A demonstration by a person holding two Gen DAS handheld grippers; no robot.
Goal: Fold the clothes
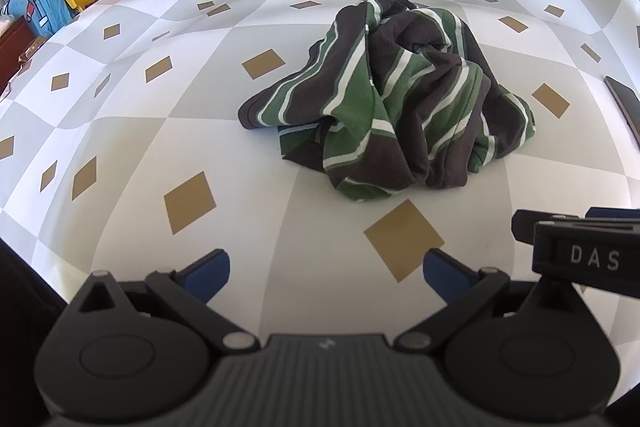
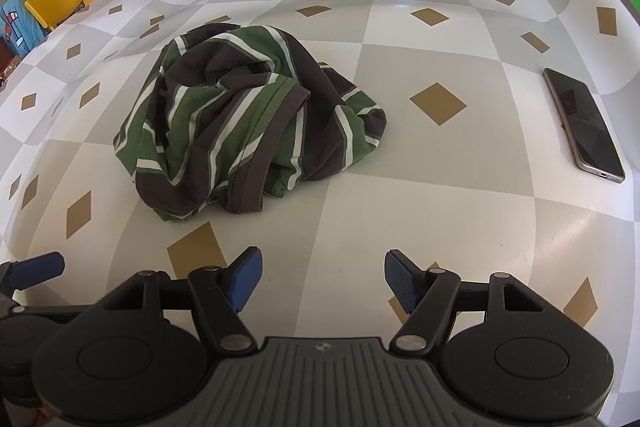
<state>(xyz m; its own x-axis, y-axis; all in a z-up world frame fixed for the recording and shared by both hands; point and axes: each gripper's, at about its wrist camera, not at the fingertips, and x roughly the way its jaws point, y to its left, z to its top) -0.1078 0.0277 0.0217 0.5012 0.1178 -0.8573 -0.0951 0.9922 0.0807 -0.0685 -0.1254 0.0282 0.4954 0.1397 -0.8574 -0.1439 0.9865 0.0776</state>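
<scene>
A crumpled knit shirt striped in dark brown, green and white is sitting in a soft heap near the middle of the counter, which is covered in a white-and-grey checked cloth with tan diamonds. From the left wrist view the heap is lying at about one o'clock ahead of the jaws; from the right wrist view it is lying at about eleven o'clock.

The fabric is looking light, limp and not slippery, so it is likely going to sag and trail when lifted rather than keep any shape. The ribbed dark hem band curling across the front of the heap is looking like the firmest place to pinch, ideally at two spots well apart so the shirt can be spread flat.

The left gripper is hovering with its jaws standing wide, holding and touching nothing. The right gripper is likewise standing wide and empty, short of the shirt. A dark slab smartphone is lying at two o'clock, well apart from the shirt.
</scene>
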